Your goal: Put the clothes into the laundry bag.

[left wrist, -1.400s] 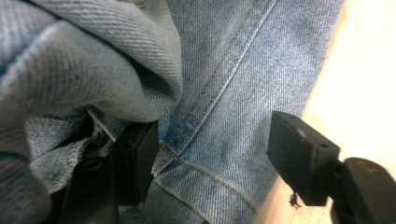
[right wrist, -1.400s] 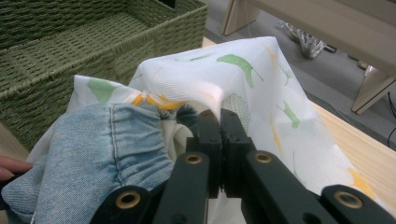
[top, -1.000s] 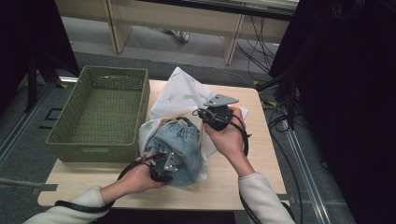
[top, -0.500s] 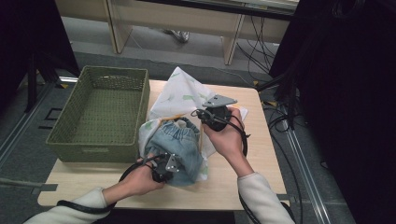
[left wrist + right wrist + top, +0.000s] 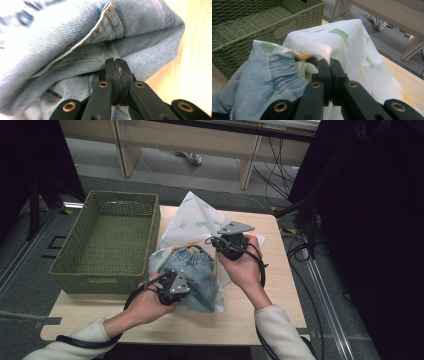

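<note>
A bunched pair of light-blue jeans (image 5: 196, 272) lies on the wooden table (image 5: 270, 320), with white mesh showing around its sides. The mesh belongs to a white bag with a green and orange leaf print (image 5: 192, 217) that stretches away toward the far edge. My left gripper (image 5: 186, 287) is at the near side of the jeans. In the left gripper view it (image 5: 116, 63) is shut on a fold of denim (image 5: 75, 37). My right gripper (image 5: 214, 246) is at the bag's near right. In the right gripper view it (image 5: 330, 65) is shut on the bag's edge (image 5: 342, 37), lifting it beside the jeans (image 5: 267, 75).
A green woven basket (image 5: 70, 270) stands on the table's left half, right beside the bag and jeans; its wall (image 5: 249, 37) looks close in the right gripper view. Black cables hang off the table's right side. Beyond the far edge are floor and desk legs.
My left gripper has risen a little with the denim pinched in it. The right gripper and the bag edge have stayed where they were.
</note>
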